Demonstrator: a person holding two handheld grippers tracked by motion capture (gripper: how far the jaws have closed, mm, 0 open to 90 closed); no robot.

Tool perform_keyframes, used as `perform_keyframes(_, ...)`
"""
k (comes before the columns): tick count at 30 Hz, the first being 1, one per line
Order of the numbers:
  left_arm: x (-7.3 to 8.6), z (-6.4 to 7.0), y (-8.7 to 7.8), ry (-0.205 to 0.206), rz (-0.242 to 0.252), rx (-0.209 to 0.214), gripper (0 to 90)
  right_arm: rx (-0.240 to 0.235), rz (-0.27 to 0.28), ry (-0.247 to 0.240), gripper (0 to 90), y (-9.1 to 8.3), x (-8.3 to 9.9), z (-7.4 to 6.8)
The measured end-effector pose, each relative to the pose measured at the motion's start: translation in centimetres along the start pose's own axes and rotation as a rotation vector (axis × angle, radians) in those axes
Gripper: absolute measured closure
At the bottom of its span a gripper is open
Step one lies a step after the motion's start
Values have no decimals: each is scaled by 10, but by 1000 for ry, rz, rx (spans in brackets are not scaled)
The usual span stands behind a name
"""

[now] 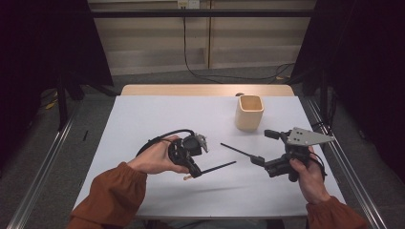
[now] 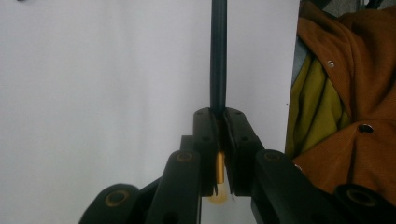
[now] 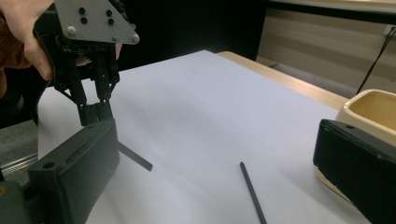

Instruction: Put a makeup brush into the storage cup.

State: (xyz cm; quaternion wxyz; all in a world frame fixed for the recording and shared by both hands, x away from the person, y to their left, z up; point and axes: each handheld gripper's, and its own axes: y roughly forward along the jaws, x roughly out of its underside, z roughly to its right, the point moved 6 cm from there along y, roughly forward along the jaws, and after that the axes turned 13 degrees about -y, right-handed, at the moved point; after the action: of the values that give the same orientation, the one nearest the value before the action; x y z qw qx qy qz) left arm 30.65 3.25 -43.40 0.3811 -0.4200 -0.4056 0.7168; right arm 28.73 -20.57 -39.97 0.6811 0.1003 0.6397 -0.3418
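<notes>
Black pencil (image 2: 218, 56) points straight out from left tongs (image 2: 218, 114).

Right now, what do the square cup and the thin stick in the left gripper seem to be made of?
Cup: probably matte ceramic or wood, cream and dull, without glare. Stick: dark, smooth, maybe painted wood or plastic, with a yellow end; the left gripper is clamped on it.
</notes>
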Motion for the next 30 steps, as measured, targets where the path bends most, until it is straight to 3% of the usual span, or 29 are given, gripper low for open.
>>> perform_keyframes(8, -1, 0, 0, 7, -10, -6, 843, -55, -22, -18, 5, 19, -10, -3)
perform_keyframes(14, -2, 3, -1, 10, -19, -10, 843, -176, -113, -34, 30, 30, -15, -8)
perform_keyframes(22, -2, 3, -1, 18, -21, -18, 843, -283, -213, -68, 30, 38, -21, -10)
perform_keyframes(25, -2, 3, -1, 22, -35, -16, 843, -344, -255, -66, 8, 40, -21, -12)
perform_keyframes(30, -2, 5, 1, 26, -44, -13, 843, -378, -312, -87, 12, 44, -23, -12)
